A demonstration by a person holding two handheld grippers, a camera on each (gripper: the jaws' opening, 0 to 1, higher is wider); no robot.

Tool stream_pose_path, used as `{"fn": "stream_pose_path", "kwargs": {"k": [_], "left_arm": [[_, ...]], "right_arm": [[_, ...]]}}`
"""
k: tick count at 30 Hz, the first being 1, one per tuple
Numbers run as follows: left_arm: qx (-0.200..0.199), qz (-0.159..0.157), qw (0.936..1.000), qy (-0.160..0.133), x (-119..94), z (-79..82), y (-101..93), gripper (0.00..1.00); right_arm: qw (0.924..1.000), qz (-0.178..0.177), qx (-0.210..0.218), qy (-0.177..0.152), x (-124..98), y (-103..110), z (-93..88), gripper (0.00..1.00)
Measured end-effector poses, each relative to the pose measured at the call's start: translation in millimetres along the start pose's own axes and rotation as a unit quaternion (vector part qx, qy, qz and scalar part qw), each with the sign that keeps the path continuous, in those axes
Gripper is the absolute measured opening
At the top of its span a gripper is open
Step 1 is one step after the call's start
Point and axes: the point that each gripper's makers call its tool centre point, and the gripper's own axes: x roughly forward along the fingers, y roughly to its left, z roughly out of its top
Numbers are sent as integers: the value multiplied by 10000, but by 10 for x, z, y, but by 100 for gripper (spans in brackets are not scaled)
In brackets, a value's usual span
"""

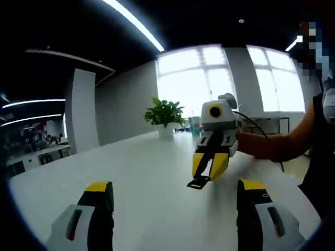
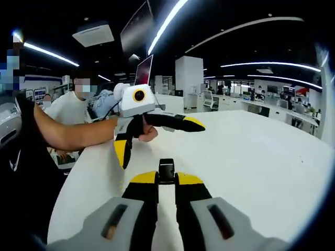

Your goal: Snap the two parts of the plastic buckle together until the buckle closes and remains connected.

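Right gripper view, nearest: the right tongs (image 2: 167,180) are clamping a black plastic buckle part (image 2: 167,171) between their yellow-tipped jaws, the part projecting forward from the tips along the jaws' own line. Beyond it, the left tongs (image 2: 157,137) are hanging over the white counter (image 2: 251,157), held by a person's hand (image 2: 144,130); their jaws are standing wide apart, one reaching toward the counter's far side, the other pointing down toward its near edge, with nothing between them.

Left gripper view, nearest: the left tongs (image 1: 175,193) are rising from the bottom with jaws well apart and empty. Farther out, above the middle of the counter (image 1: 131,178), the right tongs (image 1: 209,164) are pointing down and toward the camera, the buckle part (image 1: 198,182) hanging at their tips. A potted plant (image 1: 165,116) is standing at the counter's far edge, before the windows.

The second buckle part cannot be made out in either picture. Judged from this, the held part is lying ahead of the left tongs and slightly to their right, its long axis running with the right tongs' jaws; the mating step is not yet begun, and the empty left tongs would first need the other half.
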Motion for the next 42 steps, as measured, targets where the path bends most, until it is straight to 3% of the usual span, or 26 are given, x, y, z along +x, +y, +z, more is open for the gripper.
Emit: {"fn": "stream_pose_path", "kwargs": {"k": [3, 4, 5, 8, 13, 17, 21, 28, 37, 42], "left_arm": [[256, 682, 9973, 128, -60, -24, 264, 100], [305, 1045, 9940, 48, -98, 8, 403, 100], [254, 1356, 9904, -7, -145, 31, 526, 100], [-61, 1818, 9829, -272, -271, 123, 731, 100], [-297, 2128, 9766, 5, -373, -15, 873, 99], [-829, 2556, 9632, 77, -459, -103, 1032, 99], [-844, 2680, 9596, 159, -518, -159, 1124, 98], [-734, 2585, 9630, 204, -456, -178, 1062, 99], [-542, 2867, 9559, 339, -515, -225, 1163, 99], [-501, 2835, 9569, 395, -488, -251, 1147, 99]], "right_arm": [[9994, -351, 47, -16, -32, -144, 4, 9], [9985, -549, 33, -29, -47, -218, 8, 9], [9979, -643, 53, -37, -57, -253, 9, 9], [9966, -812, 122, 9, -83, -339, -14, 9], [9933, -1138, 185, 116, -114, -476, -63, 9], [9857, -1639, 366, 147, -191, -667, -85, 9], [9802, -1911, 505, 113, -272, -797, -110, 9], [9799, -1903, 553, 210, -236, -760, -148, 9], [9738, -2190, 602, 60, -331, -896, -110, 9], [9698, -2348, 645, 106, -344, -977, -149, 9]]}}
